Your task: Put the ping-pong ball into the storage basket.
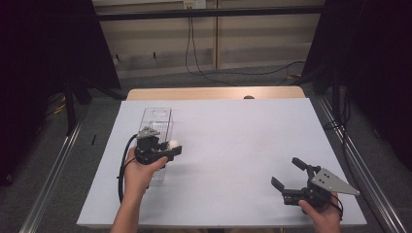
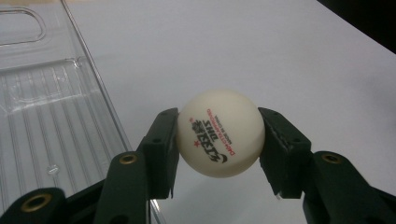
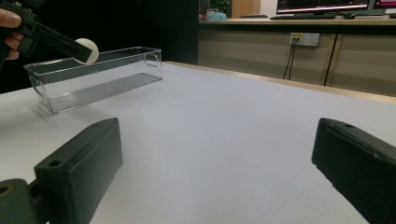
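White plastic table-tennis ball (image 2: 220,133) sits mid-frame in the left gripper view, pinched across its middle by the left gripper (image 2: 219,140), beside the clear plastic bin (image 2: 46,112). Probably light, smooth, easily squirted out. Right gripper (image 3: 212,163) stands spread, empty.

Looks like a lab or office room fitted out as a recording station. Wooden worktop (image 1: 214,92) covered with a plain white sheet (image 1: 233,145), standing on grey carpet (image 1: 97,131) between two metal floor rails (image 1: 53,165). Flanked left and right by dark curtains or screens (image 1: 43,43) hung off a black frame bar (image 1: 209,13). Behind, a pale panelled wall with a socket (image 1: 194,4) and black cables (image 1: 194,53) trailing down to the floor. From the right gripper view, a long wooden desk (image 3: 299,21) along the wall, computer monitors (image 3: 322,5) on top, a double wall socket (image 3: 303,38) with two leads plugged in.
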A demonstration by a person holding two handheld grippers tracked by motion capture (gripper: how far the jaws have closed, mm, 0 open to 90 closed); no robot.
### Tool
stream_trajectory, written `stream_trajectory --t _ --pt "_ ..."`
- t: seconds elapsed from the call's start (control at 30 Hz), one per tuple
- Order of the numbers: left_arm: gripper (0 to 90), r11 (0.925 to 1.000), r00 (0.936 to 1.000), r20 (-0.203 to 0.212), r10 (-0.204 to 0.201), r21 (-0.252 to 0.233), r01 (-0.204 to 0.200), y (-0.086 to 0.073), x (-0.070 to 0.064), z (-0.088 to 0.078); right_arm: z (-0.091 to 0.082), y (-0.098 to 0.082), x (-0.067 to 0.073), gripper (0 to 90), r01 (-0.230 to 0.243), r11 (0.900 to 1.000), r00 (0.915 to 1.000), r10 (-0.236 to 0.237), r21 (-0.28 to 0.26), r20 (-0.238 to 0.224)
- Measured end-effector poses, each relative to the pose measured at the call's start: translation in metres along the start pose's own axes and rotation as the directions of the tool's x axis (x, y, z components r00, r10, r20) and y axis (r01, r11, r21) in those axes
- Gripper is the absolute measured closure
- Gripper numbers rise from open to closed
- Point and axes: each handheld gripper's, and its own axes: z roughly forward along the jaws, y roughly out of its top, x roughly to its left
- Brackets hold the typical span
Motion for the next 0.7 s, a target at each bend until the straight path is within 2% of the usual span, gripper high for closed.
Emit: stream_trajectory --t 0.1,0.17,0.3,0.37,0.47,0.5,0.6,0.7 --pt "51.1 0.9999 0.9999 -0.008 -0.008 -0.007 0.008 0.0000 -0.0002 -0.0004 -0.0003 0.0001 0.0000 1.4 0.000 1.000 1.0000 0.000 0.001 -0.001" --pt "51.1 1.0000 1.0000 -0.003 0.007 0.002 -0.007 0.0004 0.0015 -0.0016 -0.0002 0.0001 -0.0001 1.4 0.002 1.000 1.0000 -0.002 0.000 -0.002" --pt "51.1 1.0000 1.0000 0.001 0.005 0.000 -0.005 0.0011 0.0030 -0.0034 -0.0001 0.0001 0.0000 1.4 0.002 1.000 1.0000 -0.002 0.000 -0.002" --pt "51.1 0.9997 0.9998 -0.008 -0.016 -0.017 0.016 0.0013 0.0025 -0.0037 0.0000 0.0001 0.0000 1.4 0.002 1.000 1.0000 -0.002 0.000 -0.002" --pt "51.1 0.9999 0.9999 -0.013 -0.006 -0.010 0.006 0.0017 0.0054 -0.0061 0.0001 0.0000 0.0000 1.4 0.003 1.000 1.0000 -0.003 0.000 -0.003" --pt "51.1 0.9999 1.0000 -0.001 -0.006 -0.009 0.006 0.0018 0.0064 -0.0067 0.0001 0.0001 0.0002 1.4 0.001 1.000 1.0000 -0.001 0.001 -0.004" --pt "51.1 0.9994 0.9996 -0.015 -0.025 -0.025 0.024 0.0016 0.0063 -0.0076 0.0003 0.0001 0.0001 1.4 0.000 1.000 1.0000 0.000 -0.002 0.001" --pt "51.1 0.9998 0.9998 -0.016 -0.010 -0.016 0.010 0.0017 0.0082 -0.0093 0.0000 0.0001 0.0002 1.4 0.004 1.000 1.0000 -0.004 0.002 -0.006"
